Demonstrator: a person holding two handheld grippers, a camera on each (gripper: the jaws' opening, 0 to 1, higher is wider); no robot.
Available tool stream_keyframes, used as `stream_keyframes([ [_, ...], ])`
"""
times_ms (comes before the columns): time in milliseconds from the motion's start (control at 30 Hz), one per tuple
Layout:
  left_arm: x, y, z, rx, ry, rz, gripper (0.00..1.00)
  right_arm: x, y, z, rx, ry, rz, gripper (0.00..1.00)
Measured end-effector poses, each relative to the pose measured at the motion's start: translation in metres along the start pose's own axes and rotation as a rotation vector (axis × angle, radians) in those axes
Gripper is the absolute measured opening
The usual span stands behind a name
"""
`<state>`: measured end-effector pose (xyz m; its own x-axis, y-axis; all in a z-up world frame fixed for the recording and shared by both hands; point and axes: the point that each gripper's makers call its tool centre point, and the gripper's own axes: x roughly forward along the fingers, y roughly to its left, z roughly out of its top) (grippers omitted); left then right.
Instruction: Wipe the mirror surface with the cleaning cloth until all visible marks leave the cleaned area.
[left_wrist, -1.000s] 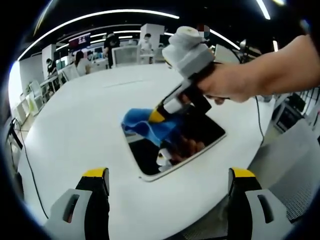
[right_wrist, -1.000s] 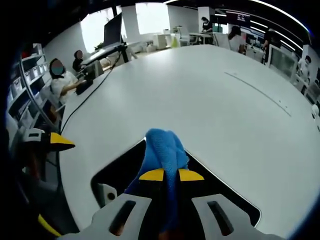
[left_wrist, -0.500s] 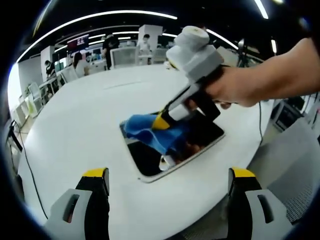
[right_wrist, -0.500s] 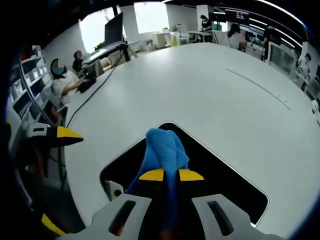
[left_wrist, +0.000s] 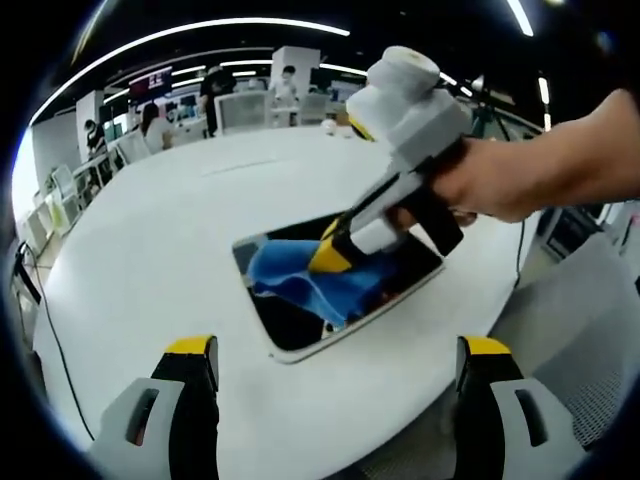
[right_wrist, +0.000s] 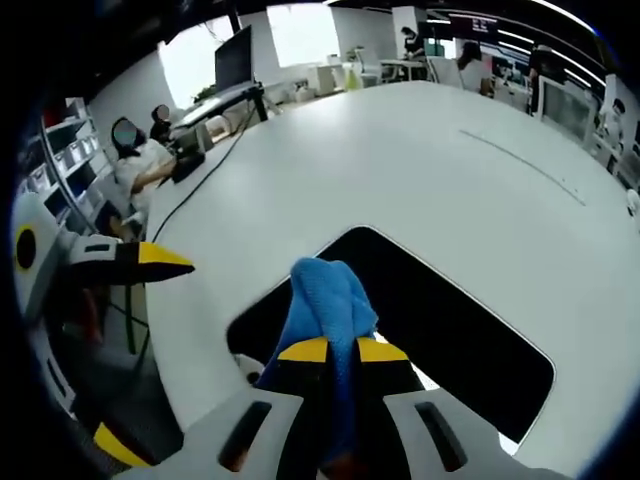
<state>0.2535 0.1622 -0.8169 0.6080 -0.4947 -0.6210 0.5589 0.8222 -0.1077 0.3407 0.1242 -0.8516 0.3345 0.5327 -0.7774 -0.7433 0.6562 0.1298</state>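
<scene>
Wiping a mirror with a cloth held in tongs. The right gripper (right_wrist: 342, 350) is clenched on the blue cleaning cloth (right_wrist: 325, 295), whose bunched end projects past the yellow jaw tips so that fabric, not plastic, meets the glass. The mirror (right_wrist: 450, 320), a dark rounded rectangle in a pale frame, lies flat on the white table (right_wrist: 400, 170), where downward pressure holds it steady during the stroke.

The left gripper (left_wrist: 335, 365) hangs back over the near table edge, its jaws spread wide and grasping nothing; this placement probably serves to keep the whole working area in sight rather than to brace the mirror.

The left gripper view gives the outside picture: the right gripper (left_wrist: 335, 252) angles down onto the mirror (left_wrist: 400, 275) from the person's hand (left_wrist: 490, 180), with the cleaning cloth (left_wrist: 290, 275) spread on the glass toward its left part. It also shows reflections in the glass.

The right gripper view looks along the tool itself. It shows the cloth pinched between the jaws and the unwiped dark glass ahead and to the right, and the left gripper (right_wrist: 110, 265) at the left margin. Whether marks remain on the glass cannot be judged at this resolution.
</scene>
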Motion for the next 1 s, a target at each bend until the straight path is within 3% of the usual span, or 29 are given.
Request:
stream_keyframes([
  [1000,0.000,-0.001,0.001,0.007,-0.009,-0.004,0.99,-0.013,0.034,-0.023,-0.011,0.013,0.029,0.03],
])
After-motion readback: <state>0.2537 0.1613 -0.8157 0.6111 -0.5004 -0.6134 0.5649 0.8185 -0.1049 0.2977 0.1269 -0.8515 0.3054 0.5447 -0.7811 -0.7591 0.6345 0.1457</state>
